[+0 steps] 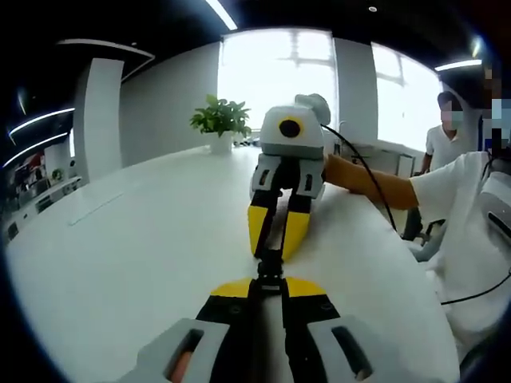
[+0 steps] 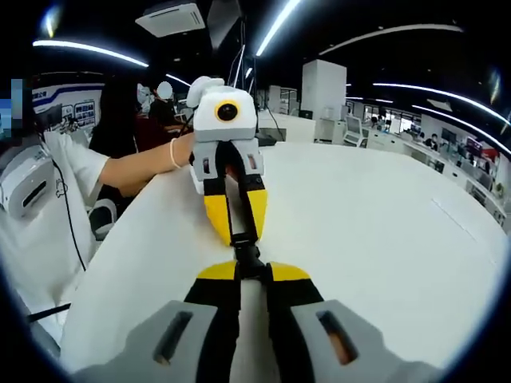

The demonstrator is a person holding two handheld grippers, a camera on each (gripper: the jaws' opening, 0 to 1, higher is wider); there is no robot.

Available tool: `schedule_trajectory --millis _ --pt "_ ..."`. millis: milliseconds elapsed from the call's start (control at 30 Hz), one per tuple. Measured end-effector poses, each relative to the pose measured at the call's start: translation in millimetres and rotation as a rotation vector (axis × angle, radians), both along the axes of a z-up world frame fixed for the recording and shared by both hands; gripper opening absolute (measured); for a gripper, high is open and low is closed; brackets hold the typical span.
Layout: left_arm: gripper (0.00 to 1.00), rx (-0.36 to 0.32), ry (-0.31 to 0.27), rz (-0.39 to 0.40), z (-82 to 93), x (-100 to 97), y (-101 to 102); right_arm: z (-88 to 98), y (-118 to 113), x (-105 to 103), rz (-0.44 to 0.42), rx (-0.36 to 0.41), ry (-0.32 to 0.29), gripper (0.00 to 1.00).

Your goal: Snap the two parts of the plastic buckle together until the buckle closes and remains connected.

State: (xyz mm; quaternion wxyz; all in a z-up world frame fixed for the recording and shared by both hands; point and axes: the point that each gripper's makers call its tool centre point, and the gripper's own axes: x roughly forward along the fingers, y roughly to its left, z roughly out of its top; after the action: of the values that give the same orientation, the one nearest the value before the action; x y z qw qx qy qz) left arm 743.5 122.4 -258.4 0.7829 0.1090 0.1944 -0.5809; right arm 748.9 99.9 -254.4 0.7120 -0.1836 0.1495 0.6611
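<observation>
White table [image 1: 120,255], potted plant [image 1: 220,121] in its pot

Left gripper view: low over the white bench [image 1: 120,263], facing the right gripper [image 1: 275,247] closely, windows behind. Right gripper view: opposite direction, facing the left gripper [image 2: 237,235], office behind. Shared: bench and black buckle [image 1: 270,267] between.
</observation>
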Motion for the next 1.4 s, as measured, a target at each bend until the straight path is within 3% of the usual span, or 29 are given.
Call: schedule_trajectory --millis 233,800,1067,1167,1200,1267,1400 --pt "0.11 -0.001 0.04 0.006 0.9 6.1 -2.2 0.0 -2.6 6.9 -0.05 -0.006 0.061 0.11" --pt "0.11 0.085 0.03 -0.046 -0.5 1.9 -7.4 -1.1 1.0 -1.7 -0.061 -0.034 0.01 0.1" --pt "0.11 0.089 0.013 -0.059 -1.0 -0.4 -6.8 -1.4 0.3 -1.8 -0.06 -0.052 -0.005 0.11" --pt "0.12 0.058 -0.002 -0.025 -1.0 5.1 -5.9 -0.7 -1.3 1.5 -0.048 -0.015 -0.051 0.14" --pt "0.13 0.051 -0.003 -0.028 -1.3 5.5 -5.6 1.9 -0.7 2.9 -0.035 0.002 -0.081 0.19" --pt "0.16 0.044 0.0 -0.032 -0.4 5.0 -5.3 0.6 -2.8 3.0 -0.063 0.005 -0.027 0.26" --pt "0.21 0.052 -0.03 -0.031 4.9 3.1 -2.1 2.1 -6.0 4.5 -0.057 0.004 -0.03 0.24"
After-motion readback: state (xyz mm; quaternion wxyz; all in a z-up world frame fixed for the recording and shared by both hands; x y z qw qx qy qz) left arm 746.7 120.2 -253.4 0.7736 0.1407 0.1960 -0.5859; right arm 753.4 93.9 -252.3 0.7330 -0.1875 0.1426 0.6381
